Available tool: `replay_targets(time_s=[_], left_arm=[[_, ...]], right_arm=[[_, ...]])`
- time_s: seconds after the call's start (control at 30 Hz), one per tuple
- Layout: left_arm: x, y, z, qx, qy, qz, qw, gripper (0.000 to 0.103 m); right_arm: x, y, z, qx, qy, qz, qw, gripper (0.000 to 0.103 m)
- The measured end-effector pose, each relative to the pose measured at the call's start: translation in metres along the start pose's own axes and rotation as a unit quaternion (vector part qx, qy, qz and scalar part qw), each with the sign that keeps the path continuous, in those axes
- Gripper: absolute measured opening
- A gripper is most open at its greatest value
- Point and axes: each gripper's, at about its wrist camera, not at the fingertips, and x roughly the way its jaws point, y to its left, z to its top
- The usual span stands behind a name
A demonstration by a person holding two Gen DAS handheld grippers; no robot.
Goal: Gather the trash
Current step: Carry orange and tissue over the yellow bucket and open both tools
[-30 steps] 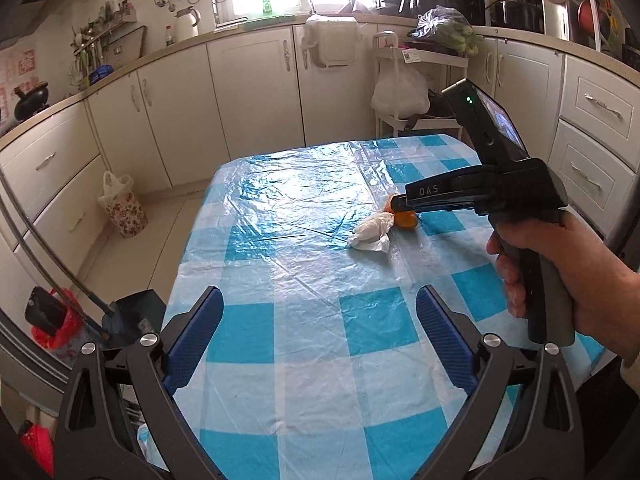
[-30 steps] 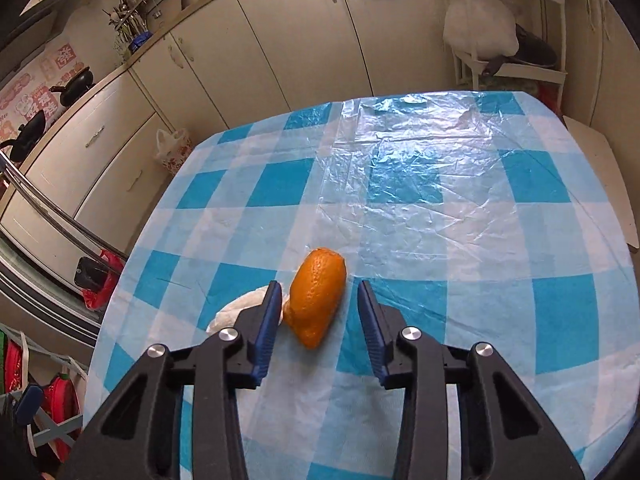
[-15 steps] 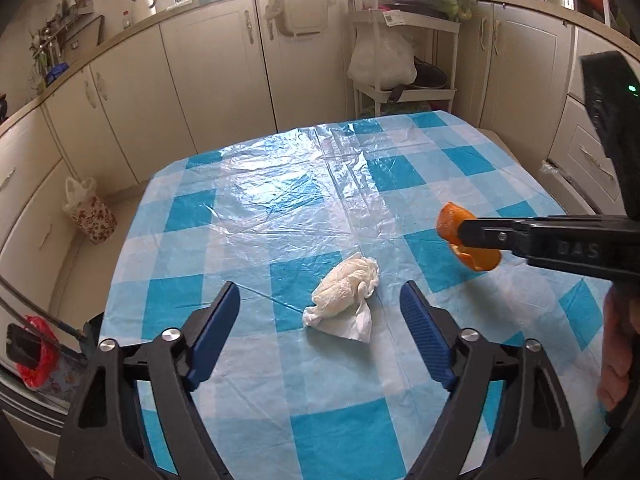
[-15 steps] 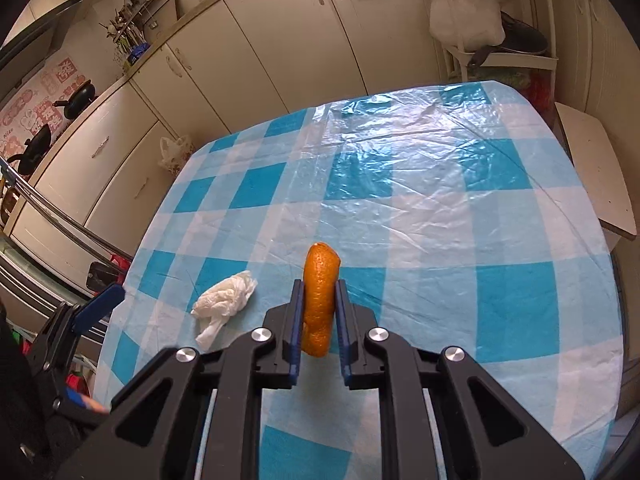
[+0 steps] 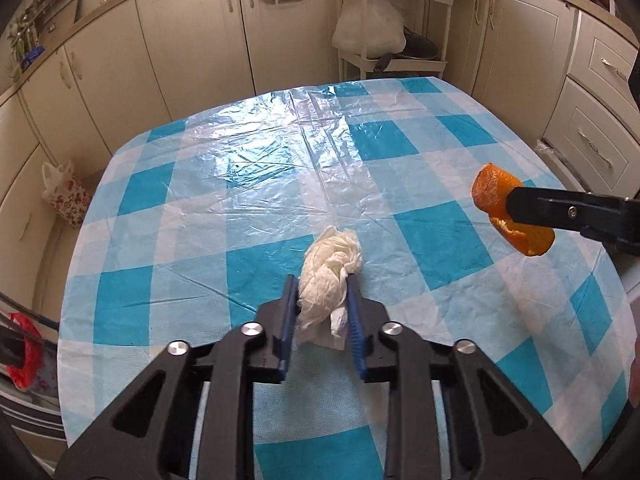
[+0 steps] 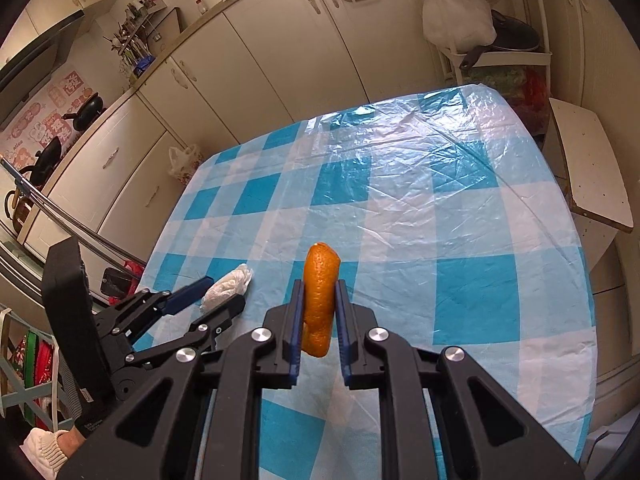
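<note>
The crumpled tissue (image 5: pixel 330 276) lies on the worktop (image 5: pixel 280 184), near its front edge, and the left gripper (image 5: pixel 322 296) has it between its blue pads; the jaws have just been closing and now pinch its sides. To the right, lifted clear of the checked cloth, an orange peel (image 6: pixel 319 300) stands on edge, clenched in the jaws of the right gripper (image 6: pixel 319 312). The two grippers are close, the left one's tips just beside the peel's left as seen from the right wrist. A cream sleeve cuff (image 6: pixel 42 450) shows at the near left. Beyond the worktop stand cream cabinets (image 5: pixel 192 36) and a white rack (image 5: pixel 394 28) with a bag.
</note>
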Motion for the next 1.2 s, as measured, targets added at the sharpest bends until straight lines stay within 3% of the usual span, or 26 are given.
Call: replay_targets(time_s=[0.27,0.4,0.6,0.9,1.2], left_arm=[[-0.025,-0.019,-0.03,0.027,0.019,-0.071,0.9969,0.016],[-0.05,-0.032,-0.058,0.058,0.038,-0.114,0.991,0.016],[-0.09,-0.055,-0.106,0.109,0.062,-0.146,0.9814,0.016],[-0.151,-0.068,-0.182,0.097,0.087,-0.19,0.973,0.016],[-0.174,-0.067,-0.241,0.045,0.091,-0.203,0.9739,0.016]], right_arm=[[-0.002,-0.005,-0.005,-0.002,0.004,-0.003,1.0,0.016],[-0.005,-0.009,-0.008,0.003,0.006,-0.002,1.0,0.016],[-0.015,-0.009,-0.019,0.011,0.007,0.008,1.0,0.016],[-0.051,0.005,-0.052,0.031,-0.014,0.042,0.999,0.016],[-0.101,0.046,-0.136,0.013,-0.024,0.082,0.996,0.016]])
